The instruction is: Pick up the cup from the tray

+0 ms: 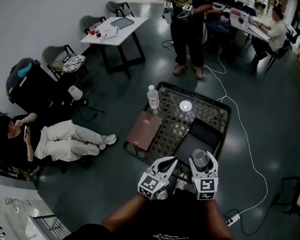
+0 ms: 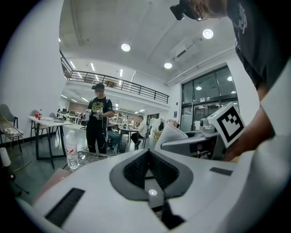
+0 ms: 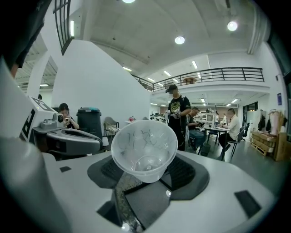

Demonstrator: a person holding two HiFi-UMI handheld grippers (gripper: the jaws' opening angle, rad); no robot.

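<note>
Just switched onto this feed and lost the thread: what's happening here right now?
A person is working with a handheld gripper in each hand, standing at the near edge of a mesh tray. The right gripper has its jaws closed on a clear plastic cup, which looks empty and is held clear of the tray. The left gripper is beside it, jaws together with nothing between them. A water bottle and a brown book are on the tray.
</note>
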